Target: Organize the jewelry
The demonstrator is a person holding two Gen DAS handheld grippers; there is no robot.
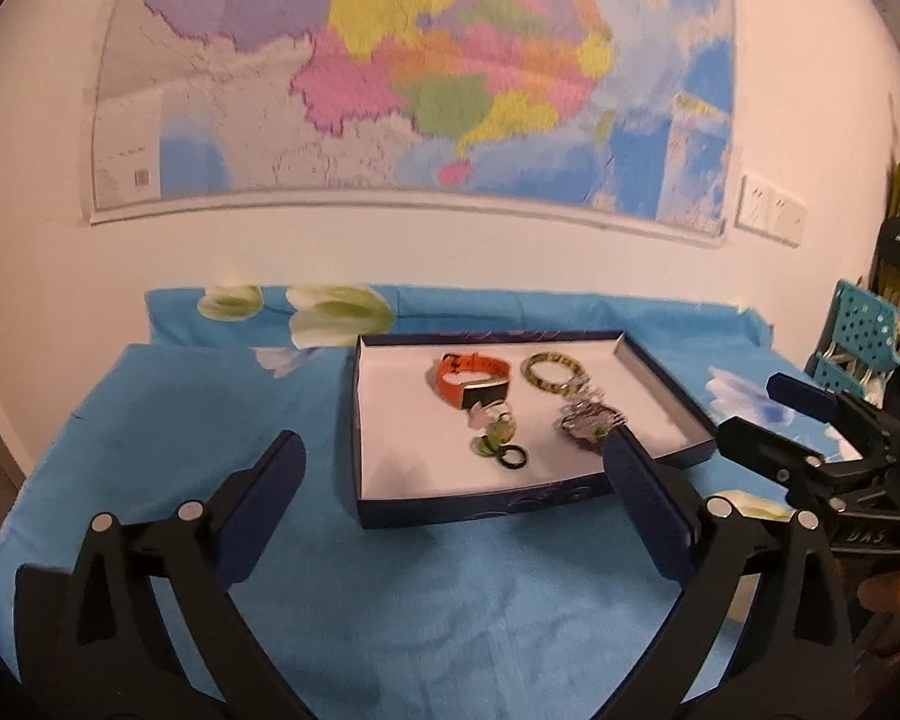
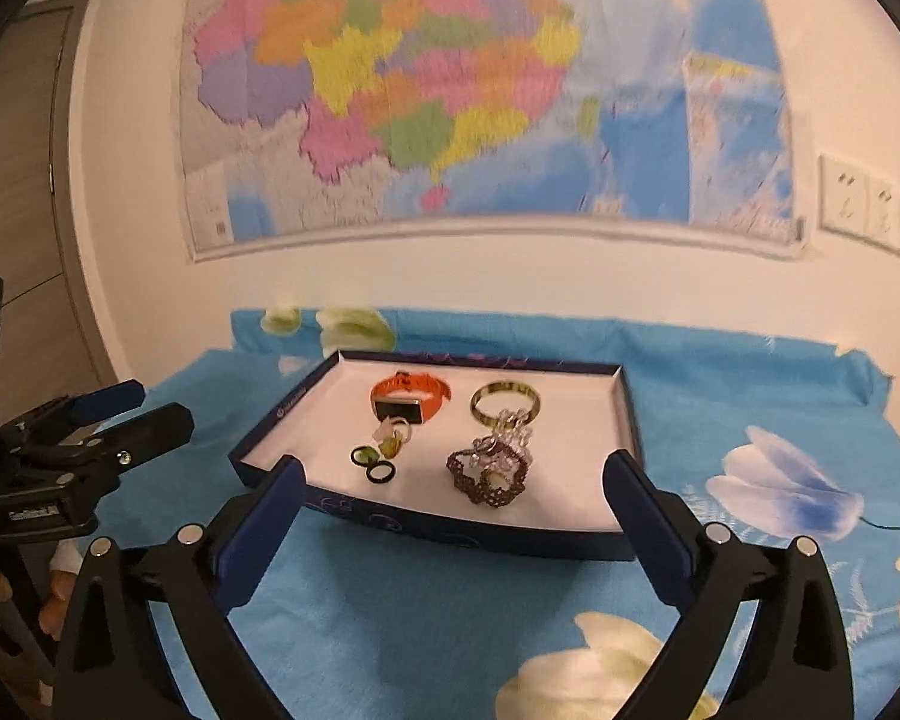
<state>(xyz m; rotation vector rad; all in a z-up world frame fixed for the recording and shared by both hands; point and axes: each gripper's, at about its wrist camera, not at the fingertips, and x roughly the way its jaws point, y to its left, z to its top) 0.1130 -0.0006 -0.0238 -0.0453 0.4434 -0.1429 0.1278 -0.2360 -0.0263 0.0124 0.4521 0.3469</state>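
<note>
A shallow dark blue box (image 1: 486,507) (image 2: 438,531) with a white floor lies on the blue floral cloth. Inside it are an orange watch (image 1: 471,378) (image 2: 411,399), a gold-green bangle (image 1: 552,367) (image 2: 505,401), a dark lacy bracelet (image 1: 588,423) (image 2: 489,474) with a silvery piece on top, and small green and black rings (image 1: 501,447) (image 2: 381,462). My left gripper (image 1: 450,504) is open and empty, short of the box's near wall. My right gripper (image 2: 450,516) is open and empty too, its fingertips framing the box's near edge. Each gripper shows at the side of the other's view.
A big coloured map (image 1: 414,78) hangs on the white wall behind the table. Wall sockets (image 2: 870,210) sit to its right. A teal perforated basket (image 1: 858,330) stands at the far right, a door (image 2: 24,180) at the far left. Blue cloth (image 1: 420,588) spreads in front of the box.
</note>
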